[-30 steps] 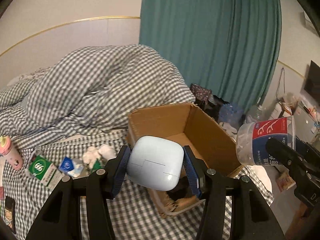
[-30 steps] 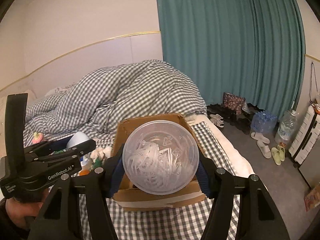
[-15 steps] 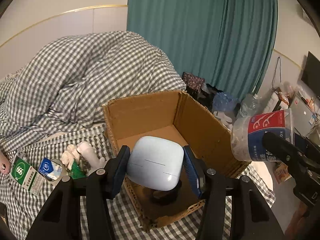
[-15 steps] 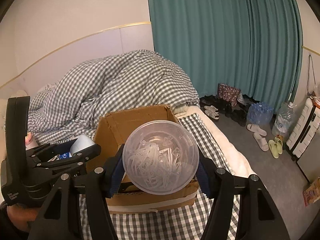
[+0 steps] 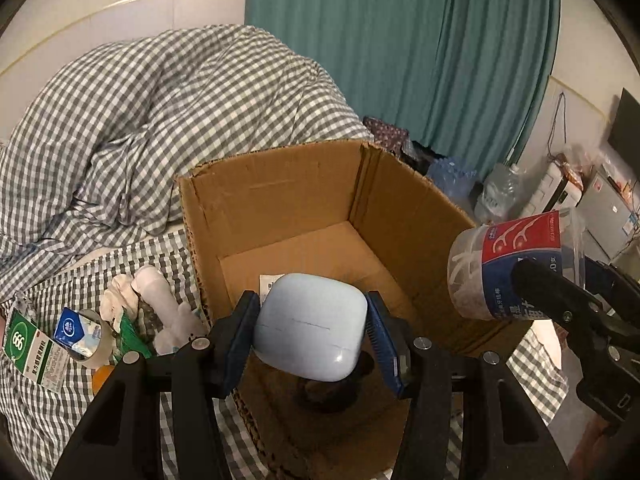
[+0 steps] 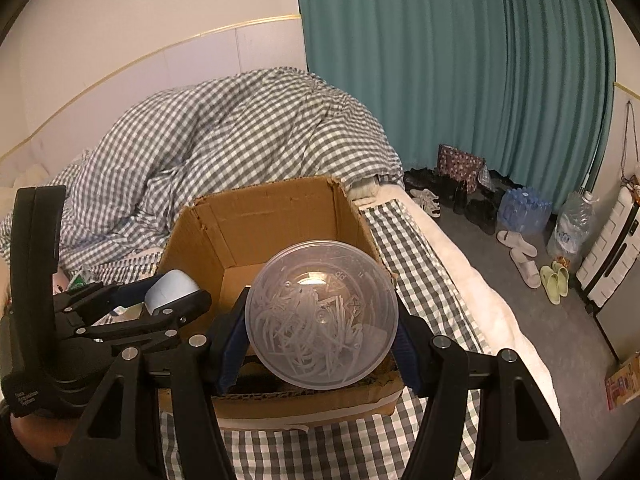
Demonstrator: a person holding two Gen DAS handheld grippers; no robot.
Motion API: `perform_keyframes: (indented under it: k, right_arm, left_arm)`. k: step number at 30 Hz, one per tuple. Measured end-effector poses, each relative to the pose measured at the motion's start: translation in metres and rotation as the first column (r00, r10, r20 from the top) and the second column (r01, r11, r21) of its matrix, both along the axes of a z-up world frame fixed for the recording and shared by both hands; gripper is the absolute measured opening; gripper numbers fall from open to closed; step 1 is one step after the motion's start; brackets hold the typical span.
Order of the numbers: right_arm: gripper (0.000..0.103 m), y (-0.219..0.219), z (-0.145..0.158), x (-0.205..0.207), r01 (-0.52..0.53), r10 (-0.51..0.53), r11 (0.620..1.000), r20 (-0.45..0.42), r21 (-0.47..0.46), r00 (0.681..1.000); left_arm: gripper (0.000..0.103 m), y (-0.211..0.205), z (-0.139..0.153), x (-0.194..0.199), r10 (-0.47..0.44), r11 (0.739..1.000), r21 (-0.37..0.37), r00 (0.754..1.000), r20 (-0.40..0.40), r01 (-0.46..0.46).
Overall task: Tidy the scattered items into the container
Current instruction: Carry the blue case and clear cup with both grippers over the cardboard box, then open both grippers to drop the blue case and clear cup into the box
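An open cardboard box (image 5: 280, 184) (image 6: 260, 216) stands on the checked bed. My left gripper (image 5: 310, 330) is shut on a pale blue rounded case (image 5: 310, 326) and holds it above the box's near left part; the case (image 6: 170, 286) shows in the right wrist view too. My right gripper (image 6: 320, 318) is shut on a clear plastic tub of floss picks (image 6: 320, 316), over the box's near right rim. That tub (image 5: 508, 268), with a red label, appears at the right in the left wrist view. A dark item (image 5: 326, 394) lies on the box floor.
Left of the box lie a green carton (image 5: 32, 350), a tape roll (image 5: 80, 336), white plush pieces (image 5: 156, 300) and an orange item (image 5: 102, 378). A bunched checked duvet (image 6: 240, 136) fills the bed behind. Right of the bed, the floor holds shoes (image 6: 520, 256), water bottles (image 6: 524, 208) and a suitcase (image 6: 612, 248).
Both grippers have come forward and down over the box with their loads. The box looks larger and its floor now shows; the scattered items have slid left in the left wrist view.
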State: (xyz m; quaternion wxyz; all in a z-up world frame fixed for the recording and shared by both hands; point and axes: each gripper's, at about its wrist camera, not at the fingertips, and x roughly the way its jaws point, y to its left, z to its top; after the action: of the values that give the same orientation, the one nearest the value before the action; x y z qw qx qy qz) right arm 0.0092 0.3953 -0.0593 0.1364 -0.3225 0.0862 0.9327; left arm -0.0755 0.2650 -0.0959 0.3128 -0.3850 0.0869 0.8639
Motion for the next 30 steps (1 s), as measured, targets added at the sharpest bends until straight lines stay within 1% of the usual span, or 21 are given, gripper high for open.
perform_keyframes:
  k: [3,6,9,10,11,13,14,15,16,17,21,23,24,25,27,30]
  right_arm:
    - [0.062,-0.001,0.000,0.001,0.012,-0.012,1.000,-0.012,0.004,1.000]
    - [0.062,-0.002,0.006,0.004,0.025,-0.024,1.000,-0.038,0.015,0.999]
    - [0.062,-0.005,0.014,0.007,0.026,-0.024,0.999,-0.055,0.024,0.998]
    - [0.062,-0.006,0.018,0.008,0.026,-0.025,0.999,-0.061,0.028,0.998]
    - [0.062,-0.008,0.021,0.009,0.027,-0.025,0.999,-0.066,0.030,0.997]
    - [0.062,-0.012,0.027,0.012,0.025,-0.023,0.999,-0.077,0.031,0.997]
    - [0.063,-0.014,0.029,0.013,0.024,-0.021,0.999,-0.081,0.033,0.996]
    - [0.063,-0.017,0.031,0.013,0.022,-0.019,0.999,-0.083,0.035,0.996]
    - [0.067,-0.020,0.034,0.014,0.021,-0.018,0.999,-0.088,0.039,0.996]
    - [0.071,-0.023,0.037,0.016,0.020,-0.016,0.999,-0.093,0.041,0.996]
    - [0.078,-0.040,0.048,0.020,0.006,-0.001,0.999,-0.117,0.043,0.993]
    - [0.086,-0.049,0.053,0.022,-0.001,0.006,0.999,-0.125,0.044,0.992]
    - [0.089,-0.053,0.055,0.022,-0.005,0.011,0.999,-0.127,0.046,0.992]
    - [0.090,-0.059,0.058,0.023,-0.014,0.021,0.999,-0.129,0.052,0.991]
    - [0.092,-0.070,0.063,0.023,-0.034,0.042,0.997,-0.125,0.072,0.991]
    - [0.094,-0.084,0.070,0.021,-0.045,0.057,0.995,-0.134,0.088,0.989]
  left_arm:
    - [0.055,0.000,-0.002,-0.002,-0.002,1.000,-0.001,1.000,0.001,0.002]
    - [0.060,-0.001,0.001,-0.001,-0.001,1.000,-0.002,1.000,-0.015,0.001]
    - [0.074,-0.005,0.007,0.001,0.005,1.000,0.003,1.000,-0.031,-0.005]
    - [0.081,-0.007,0.010,0.002,0.009,1.000,0.007,0.999,-0.037,-0.008]
    - [0.085,-0.009,0.014,0.004,0.013,1.000,0.014,0.999,-0.048,-0.012]
    - [0.089,-0.014,0.020,0.007,0.018,1.000,0.022,0.998,-0.060,-0.017]
    - [0.095,-0.016,0.023,0.008,0.025,0.999,0.024,0.998,-0.065,-0.023]
    - [0.098,-0.020,0.026,0.009,0.034,0.999,0.023,0.997,-0.070,-0.032]
    - [0.103,-0.023,0.029,0.010,0.048,0.999,0.021,0.996,-0.077,-0.046]
    - [0.103,-0.028,0.031,0.011,0.065,0.998,0.016,0.994,-0.084,-0.064]
    - [0.103,-0.049,0.039,0.010,0.116,0.993,0.007,0.990,-0.076,-0.116]
    - [0.103,-0.061,0.040,0.008,0.155,0.988,-0.008,0.986,-0.064,-0.156]
    - [0.103,-0.067,0.040,0.009,0.175,0.984,-0.019,0.982,-0.064,-0.177]
    - [0.103,-0.073,0.040,0.008,0.205,0.978,-0.036,0.976,-0.075,-0.208]
    - [0.103,-0.089,0.043,0.011,0.268,0.959,-0.058,0.955,-0.125,-0.276]
    - [0.103,-0.113,0.048,0.016,0.311,0.945,-0.057,0.937,-0.162,-0.323]
